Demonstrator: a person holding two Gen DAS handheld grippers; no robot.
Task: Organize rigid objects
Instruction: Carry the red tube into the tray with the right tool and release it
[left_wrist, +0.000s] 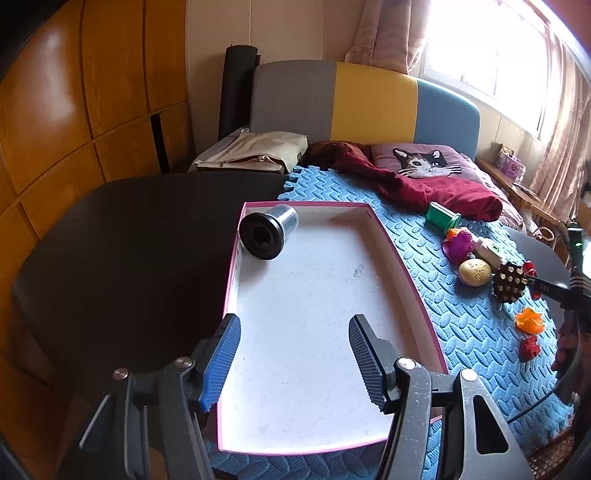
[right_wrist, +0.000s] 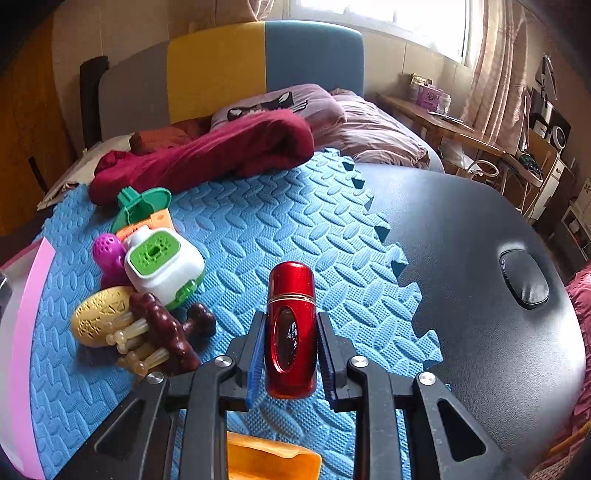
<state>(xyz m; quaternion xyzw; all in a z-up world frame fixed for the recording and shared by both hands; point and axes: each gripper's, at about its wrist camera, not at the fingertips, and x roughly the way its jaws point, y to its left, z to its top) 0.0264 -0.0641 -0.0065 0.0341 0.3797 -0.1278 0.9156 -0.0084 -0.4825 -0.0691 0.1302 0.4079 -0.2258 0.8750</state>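
My left gripper (left_wrist: 293, 328) is open and empty above the near part of a pink-rimmed white box (left_wrist: 402, 258). A black and clear cylinder (left_wrist: 266, 232) lies in the box's far left corner. My right gripper (right_wrist: 290, 332) is shut on a shiny red capsule-shaped case (right_wrist: 290, 328) and holds it above the blue foam mat (right_wrist: 295, 236). To its left on the mat lie a brown spiked chew toy (right_wrist: 166, 332), a yellow egg-shaped toy (right_wrist: 96, 317), a white and green container (right_wrist: 162, 266), a purple toy (right_wrist: 107, 251) and a green and orange toy (right_wrist: 144, 206).
An orange object (right_wrist: 269, 461) lies under my right gripper. In the left view an orange piece (left_wrist: 530, 321) and a red piece (left_wrist: 529, 348) lie right of the box. A dark red cloth (right_wrist: 207, 155) lies at the mat's far edge. Black padded table (right_wrist: 480, 258) extends right.
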